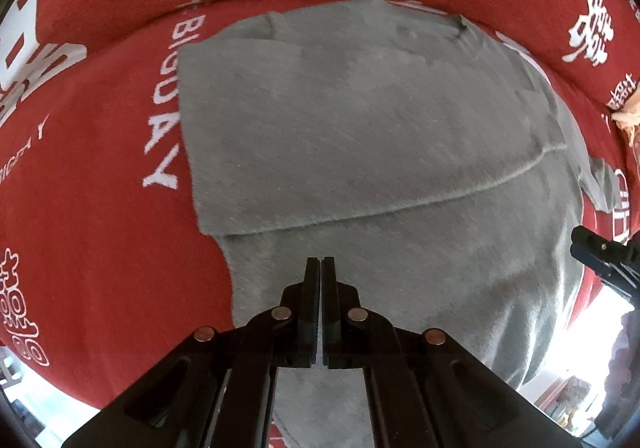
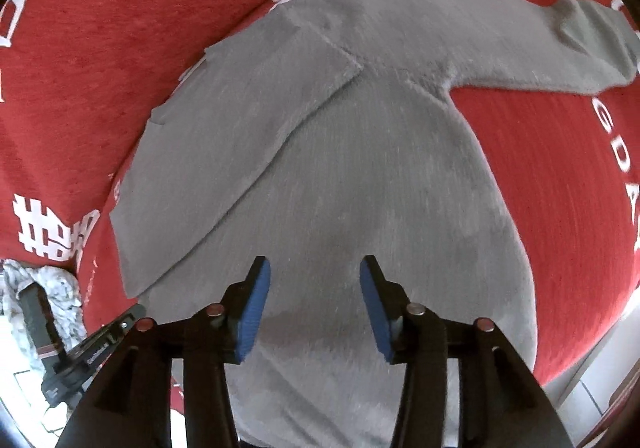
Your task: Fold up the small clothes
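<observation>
Grey fleece jumper lies half folded on red printed cloth; my left claw is closed empty, my right claw wide; next, I think, the spread sleeve.

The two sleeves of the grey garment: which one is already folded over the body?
In the right wrist view, the left-hand sleeve lies folded across the grey garment; the other sleeve stretches out over the red cloth.
</observation>
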A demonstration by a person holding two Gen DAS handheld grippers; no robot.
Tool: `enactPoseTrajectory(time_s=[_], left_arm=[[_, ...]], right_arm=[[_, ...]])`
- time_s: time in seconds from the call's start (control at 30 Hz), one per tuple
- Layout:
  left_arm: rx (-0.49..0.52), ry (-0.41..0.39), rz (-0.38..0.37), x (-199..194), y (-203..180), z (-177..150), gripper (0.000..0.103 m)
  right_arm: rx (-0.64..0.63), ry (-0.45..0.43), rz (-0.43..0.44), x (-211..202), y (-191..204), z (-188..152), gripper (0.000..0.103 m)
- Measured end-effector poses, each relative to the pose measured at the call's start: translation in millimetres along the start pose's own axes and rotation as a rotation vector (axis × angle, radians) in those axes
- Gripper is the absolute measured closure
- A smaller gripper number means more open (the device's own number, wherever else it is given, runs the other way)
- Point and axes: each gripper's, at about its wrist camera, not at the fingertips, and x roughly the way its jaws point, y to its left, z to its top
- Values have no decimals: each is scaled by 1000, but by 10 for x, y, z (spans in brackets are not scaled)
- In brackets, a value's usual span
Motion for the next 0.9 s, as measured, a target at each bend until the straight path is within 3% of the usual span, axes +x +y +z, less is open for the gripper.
enactPoseTrajectory(time_s=[0.17,0.47,0.57,0.83,0.87,0.9], left_arm=[[-5,7,-22,-37,-70,-23,102],[53,65,-58,65,-331,-60,102],[69,85,-54,136,-435,-76,102],[81,85,-53,182,-822,13,102],[78,86,-54,190,-889,44,77],[72,89,-54,201,-962,77,0]], right_arm=[[30,-5,6,-147,-89,-185,35],[114,-20,42,-230,-251,-445,32],[136,-27,49,-250,-347,-494,26],[171,3,64,-283,-672,-380,23],[175,6,69,-282,-712,-345,23],[180,10,73,-289,-785,-284,23]])
